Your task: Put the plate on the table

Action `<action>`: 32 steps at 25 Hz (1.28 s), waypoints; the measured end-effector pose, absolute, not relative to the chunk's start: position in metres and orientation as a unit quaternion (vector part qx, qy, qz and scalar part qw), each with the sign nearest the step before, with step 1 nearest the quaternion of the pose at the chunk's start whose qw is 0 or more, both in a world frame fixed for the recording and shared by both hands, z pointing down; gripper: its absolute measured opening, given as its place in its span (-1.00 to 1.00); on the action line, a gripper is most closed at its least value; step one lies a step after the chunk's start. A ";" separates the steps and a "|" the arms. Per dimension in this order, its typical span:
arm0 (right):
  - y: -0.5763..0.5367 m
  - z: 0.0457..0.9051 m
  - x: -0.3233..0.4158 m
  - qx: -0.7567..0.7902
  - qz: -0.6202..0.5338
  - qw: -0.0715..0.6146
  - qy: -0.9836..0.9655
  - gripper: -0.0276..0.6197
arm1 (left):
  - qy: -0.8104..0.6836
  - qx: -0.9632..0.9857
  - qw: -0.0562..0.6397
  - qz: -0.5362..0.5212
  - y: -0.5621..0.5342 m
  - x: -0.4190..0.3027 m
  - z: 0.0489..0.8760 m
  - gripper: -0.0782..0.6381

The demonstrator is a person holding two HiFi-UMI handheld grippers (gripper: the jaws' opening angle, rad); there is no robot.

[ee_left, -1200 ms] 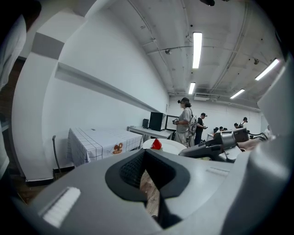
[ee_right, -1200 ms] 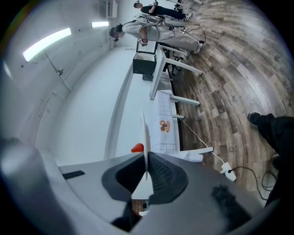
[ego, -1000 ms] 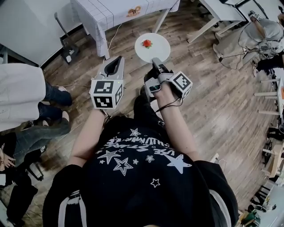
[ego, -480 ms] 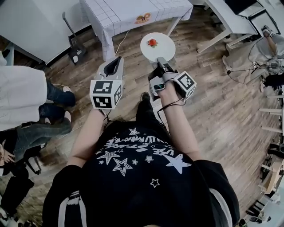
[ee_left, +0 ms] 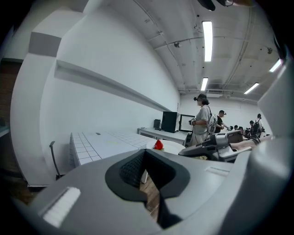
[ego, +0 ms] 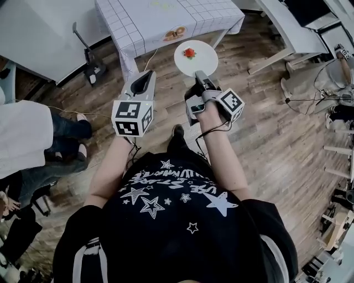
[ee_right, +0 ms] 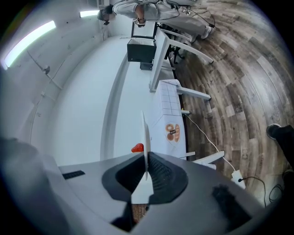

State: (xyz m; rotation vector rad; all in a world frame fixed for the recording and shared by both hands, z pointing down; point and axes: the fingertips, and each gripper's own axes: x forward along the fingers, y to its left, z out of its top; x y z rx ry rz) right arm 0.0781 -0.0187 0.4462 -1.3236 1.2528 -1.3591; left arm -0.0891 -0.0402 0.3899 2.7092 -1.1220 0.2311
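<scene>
Plate (ego: 196,57) is seen in the upper centre of the head view, white and round, carried level over the wooden floor (ego: 265,127) just below the front edge of the table (ego: 166,16), not on it. A small red item (ego: 189,53) is carried on it.

At the far left of the head view, a bystander's legs (ego: 61,138) are seen on the floor. Right of them, the left gripper (ego: 145,77) is held out toward the table; in the left gripper view its jaws are seen brought together with nothing between them (ee_left: 144,153), and the grid-patterned tabletop (ee_left: 101,144) and the red item (ee_left: 158,145) are seen beyond them.

Just right of it, the right gripper (ego: 198,74) is clamped on the plate's near rim. In the right gripper view the plate (ee_right: 145,137) is seen edge-on, pinched between the nearly closed jaws (ee_right: 146,158), with the red item (ee_right: 137,148) on its left face. An orange-and-brown piece (ee_right: 173,132) is seen lying on the checked cloth behind.

At the right edge of the head view, white desks (ego: 287,33) are seen.
</scene>
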 end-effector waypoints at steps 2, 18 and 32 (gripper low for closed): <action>-0.035 0.445 0.089 -0.523 -0.548 0.419 0.500 -0.84 | -0.382 0.916 0.101 0.075 -0.055 -0.077 0.385 -0.76; -0.135 0.451 0.145 -0.468 -0.596 0.371 0.537 -0.84 | -0.456 0.880 0.111 0.071 -0.131 -0.012 0.383 -0.76; -0.179 0.472 0.159 -0.467 -0.605 0.345 0.544 -0.84 | -0.473 0.868 0.128 0.078 -0.168 -0.008 0.405 -0.76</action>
